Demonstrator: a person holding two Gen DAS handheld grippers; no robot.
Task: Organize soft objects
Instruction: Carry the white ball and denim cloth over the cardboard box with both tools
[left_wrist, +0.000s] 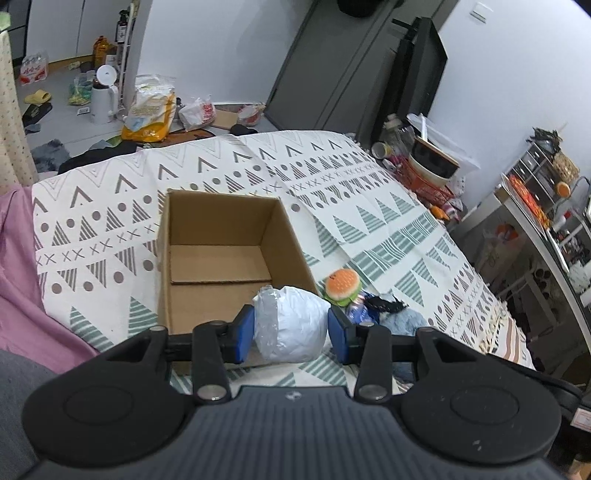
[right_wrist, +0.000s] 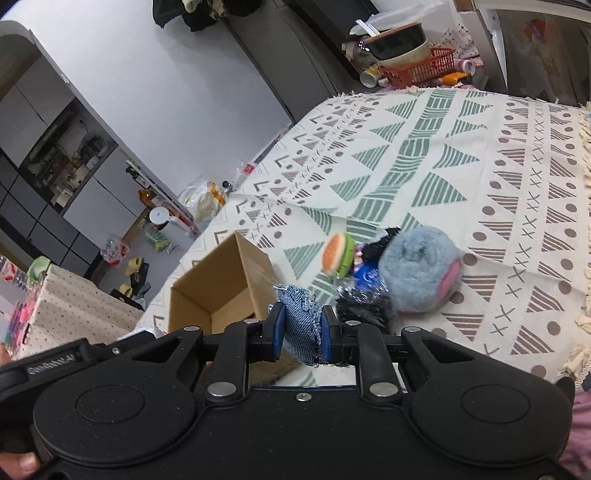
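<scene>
Open, empty cardboard box (left_wrist: 218, 254) beside a crowded toy heap (right_wrist: 388, 273); bare patterned cloth (right_wrist: 461, 155) beyond.

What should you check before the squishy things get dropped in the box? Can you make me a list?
1. Cardboard box open at the top with room inside: ok, nothing is seen in it.
2. Left gripper holding the white wrapped bundle: ok, a pad on each side.
3. Bundle over the box: not ok, it sits at the near right corner.
4. Right gripper holding the denim piece: ok, pinched between the pads.
5. Denim over the box opening: cannot tell; it looks beside the box.
6. Burger toy and fluffy blue toy waiting on the patterned cloth: ok.
</scene>
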